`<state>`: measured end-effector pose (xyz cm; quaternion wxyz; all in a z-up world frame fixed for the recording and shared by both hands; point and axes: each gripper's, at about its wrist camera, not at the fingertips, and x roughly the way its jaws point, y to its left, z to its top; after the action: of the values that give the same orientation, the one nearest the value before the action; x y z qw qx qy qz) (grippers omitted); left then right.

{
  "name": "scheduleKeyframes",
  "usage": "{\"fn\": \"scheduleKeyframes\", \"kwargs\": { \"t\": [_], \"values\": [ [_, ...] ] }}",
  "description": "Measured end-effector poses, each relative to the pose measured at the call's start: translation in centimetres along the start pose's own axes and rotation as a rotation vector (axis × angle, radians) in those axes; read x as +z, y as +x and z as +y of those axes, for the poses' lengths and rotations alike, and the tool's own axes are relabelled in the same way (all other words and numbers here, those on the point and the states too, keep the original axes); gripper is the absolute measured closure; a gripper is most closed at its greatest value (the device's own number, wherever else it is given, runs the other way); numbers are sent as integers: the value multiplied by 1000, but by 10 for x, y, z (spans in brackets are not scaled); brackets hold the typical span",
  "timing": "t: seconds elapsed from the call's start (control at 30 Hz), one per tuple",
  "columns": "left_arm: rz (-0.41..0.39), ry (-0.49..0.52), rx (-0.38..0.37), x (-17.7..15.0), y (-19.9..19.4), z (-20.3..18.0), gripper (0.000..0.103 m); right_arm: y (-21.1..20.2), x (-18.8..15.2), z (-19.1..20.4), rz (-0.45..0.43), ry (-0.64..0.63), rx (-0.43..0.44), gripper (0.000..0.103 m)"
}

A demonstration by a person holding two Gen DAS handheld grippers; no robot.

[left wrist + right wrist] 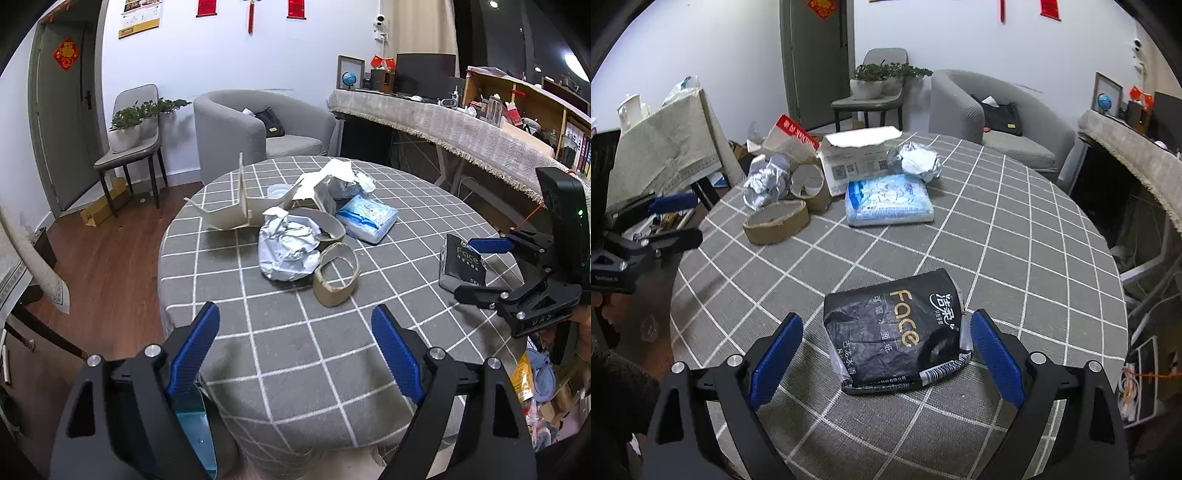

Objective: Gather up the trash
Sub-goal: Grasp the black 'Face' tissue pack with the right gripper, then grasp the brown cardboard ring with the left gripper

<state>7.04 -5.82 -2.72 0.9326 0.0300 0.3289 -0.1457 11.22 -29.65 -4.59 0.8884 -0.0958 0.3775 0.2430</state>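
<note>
A round table with a grey checked cloth (295,369) carries a heap of trash: crumpled silver paper (288,251), brown cardboard rings (336,277), a torn white carton (236,210) and a blue-white tissue pack (367,218). My left gripper (295,317) hovers open over bare cloth short of the heap, with nothing between its fingers. A black soft pack marked "Face" (890,332) lies flat near the table's edge. My right gripper (886,323) stands open astride it; the left pad is clear of the pack and the right pad sits close beside its edge.
A grey armchair (258,129) and a chair bearing a potted plant (129,147) stand beyond the table. A long cloth-covered counter (443,122) runs along the right. Another cloth-draped table (665,155) stands at the left, with boxes on the floor beside it.
</note>
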Motion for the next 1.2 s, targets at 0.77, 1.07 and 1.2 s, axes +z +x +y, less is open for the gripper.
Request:
{"fn": "scheduleKeyframes", "kwargs": {
  "t": [0.77,1.07,1.2],
  "values": [
    [70,20,-102,17,48,-24,46,2,24,-18,-26,70,49,31],
    [101,17,-99,21,61,-26,58,3,40,-16,-46,70,70,31],
    [101,-7,-108,23,64,-22,65,3,45,-13,-46,69,68,31]
  ]
}}
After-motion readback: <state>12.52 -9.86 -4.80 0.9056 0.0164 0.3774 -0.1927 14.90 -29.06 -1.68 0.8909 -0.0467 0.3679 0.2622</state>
